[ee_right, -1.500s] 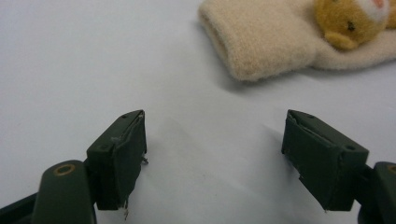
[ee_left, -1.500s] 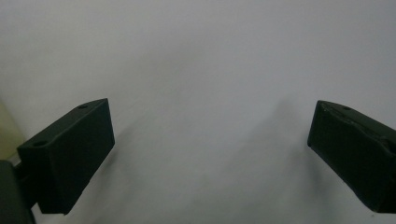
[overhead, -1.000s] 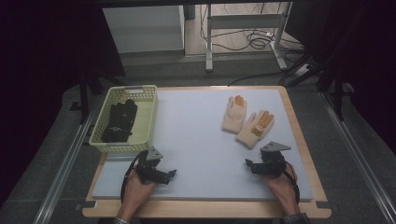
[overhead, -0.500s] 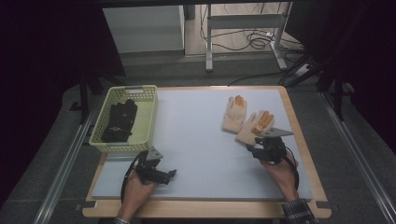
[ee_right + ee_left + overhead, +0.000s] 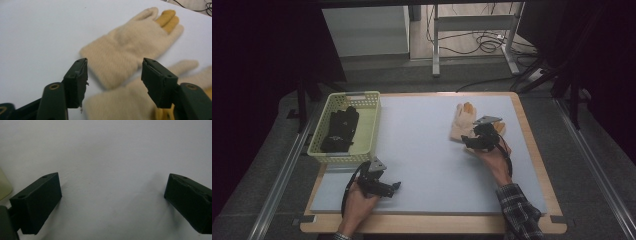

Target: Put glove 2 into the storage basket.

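High view sat above the near edge of the table [image 5: 422, 150], facing forward and down, far enough to take in the whole mat. Left gripper view rode low, close over bare mat, with the basket [image 5: 3, 186] at 9 o'clock. Right gripper view looked close onto the cream gloves [image 5: 125, 55], shared with the high view at 2 o'clock [image 5: 462, 122].

The table [image 5: 532, 150] has a wooden frame and a pale grey-blue mat [image 5: 422, 145] covering its top. A yellow-green plastic basket [image 5: 367, 137] stands on the mat at the left edge, touching the surface. Two cream knitted gloves with yellow fingertips [image 5: 462, 122] lie flat on the mat at the right, their cuffs overlapping.
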A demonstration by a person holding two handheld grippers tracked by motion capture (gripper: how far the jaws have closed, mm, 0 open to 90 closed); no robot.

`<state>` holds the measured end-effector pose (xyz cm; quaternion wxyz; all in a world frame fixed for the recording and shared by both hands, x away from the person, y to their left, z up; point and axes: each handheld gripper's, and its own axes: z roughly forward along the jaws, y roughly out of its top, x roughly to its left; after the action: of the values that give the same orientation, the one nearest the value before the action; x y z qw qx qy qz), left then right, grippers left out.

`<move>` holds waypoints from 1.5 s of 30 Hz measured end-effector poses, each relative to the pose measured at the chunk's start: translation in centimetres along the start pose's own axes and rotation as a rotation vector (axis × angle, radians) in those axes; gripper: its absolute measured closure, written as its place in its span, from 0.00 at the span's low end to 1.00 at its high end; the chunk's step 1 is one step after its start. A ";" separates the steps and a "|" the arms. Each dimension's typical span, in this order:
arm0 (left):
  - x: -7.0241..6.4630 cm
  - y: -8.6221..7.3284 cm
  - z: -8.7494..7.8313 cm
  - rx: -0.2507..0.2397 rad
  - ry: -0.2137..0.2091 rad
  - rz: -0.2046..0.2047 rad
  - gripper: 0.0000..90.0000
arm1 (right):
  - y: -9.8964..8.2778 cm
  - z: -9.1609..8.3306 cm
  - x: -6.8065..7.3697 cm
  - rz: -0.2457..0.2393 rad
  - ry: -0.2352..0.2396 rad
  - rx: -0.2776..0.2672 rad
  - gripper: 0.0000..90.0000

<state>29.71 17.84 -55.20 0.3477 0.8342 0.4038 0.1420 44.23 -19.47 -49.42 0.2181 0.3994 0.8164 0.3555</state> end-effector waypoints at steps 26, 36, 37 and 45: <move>0.0 0.0 0.0 0.001 -0.001 0.000 0.01 | 2.4 6.9 -2.6 0.088 -0.021 0.096 0.67; 0.0 0.0 0.0 0.001 -0.001 0.000 0.01 | 2.2 5.9 -2.4 0.124 -0.003 0.070 0.89; 0.0 0.0 0.0 0.001 -0.001 0.000 0.01 | 2.3 5.6 -2.3 0.130 0.006 0.063 0.90; 0.0 0.0 0.0 0.001 0.000 0.000 0.01 | 3.0 2.0 0.2 0.101 0.095 -0.019 0.89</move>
<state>29.71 17.85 -55.20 0.3472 0.8345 0.4036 0.1416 46.91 -17.18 -48.44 0.1647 0.4207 0.8012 0.3924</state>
